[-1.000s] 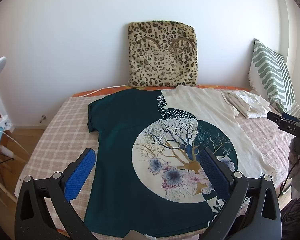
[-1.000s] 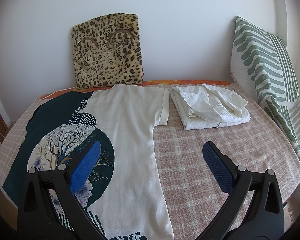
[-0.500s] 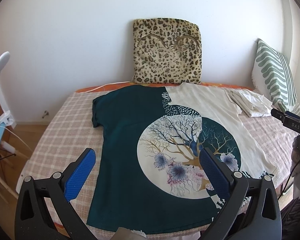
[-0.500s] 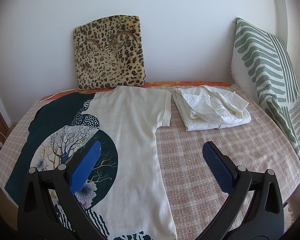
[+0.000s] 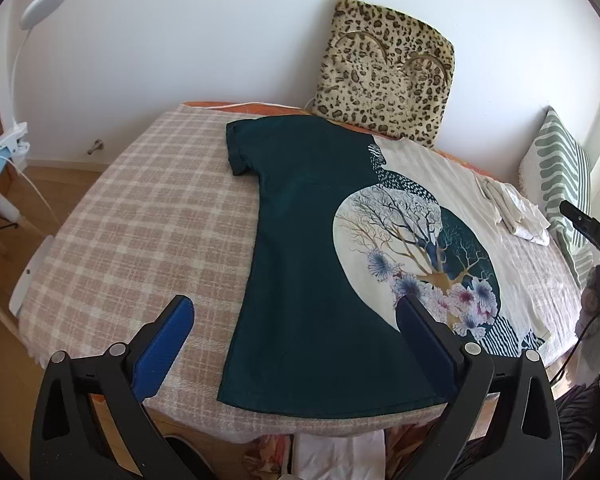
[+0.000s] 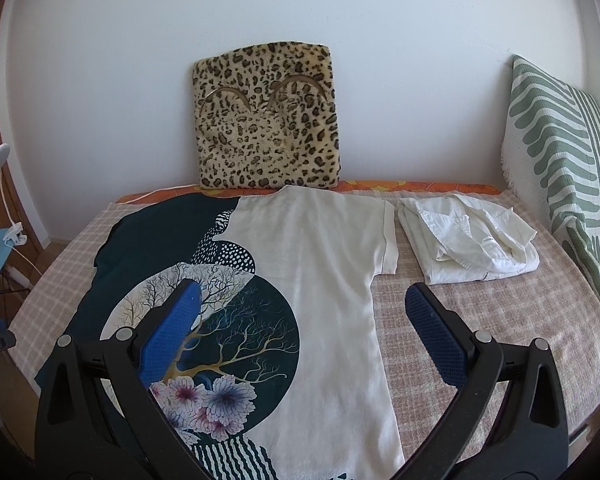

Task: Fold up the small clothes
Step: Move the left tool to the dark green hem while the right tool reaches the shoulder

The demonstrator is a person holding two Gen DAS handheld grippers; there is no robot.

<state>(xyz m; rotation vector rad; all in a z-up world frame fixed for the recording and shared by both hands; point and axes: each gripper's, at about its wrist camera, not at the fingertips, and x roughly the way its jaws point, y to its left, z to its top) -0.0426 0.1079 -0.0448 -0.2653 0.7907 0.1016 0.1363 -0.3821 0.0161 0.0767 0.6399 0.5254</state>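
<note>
Left wrist view showed the left gripper [image 5: 294, 314] with jaws spread wide, nothing between them, hovering above the near edge of the bed with a pink-and-cream checked blanket [image 5: 148, 216]. The half dark-teal, half cream T-shirt with a round tree-and-flower print [image 5: 320, 248] lay spread flat on the blanket, hem toward the camera, collar toward the wall, teal sleeve out to the left. Left blue pad [image 5: 162, 350] sat over bare blanket, the right pad over the shirt's print; neither touched cloth as far as visible. Leopard-print fur cushion [image 5: 384, 68] leaned on the white wall behind the collar. White clip-on lamp [image 5: 32, 40] stood at far left.

Right wrist view showed the right gripper [image 6: 302, 314] also released and holding nothing, above the shirt's cream half [image 6: 320, 280], one pad over the print, the other over blanket just beside the shirt's right edge. A folded white garment [image 6: 468, 244] lay just beside the cream sleeve, apart from it. Green-and-white striped pillow [image 6: 560, 152] stood propped at the bed's right end, near the folded garment
</note>
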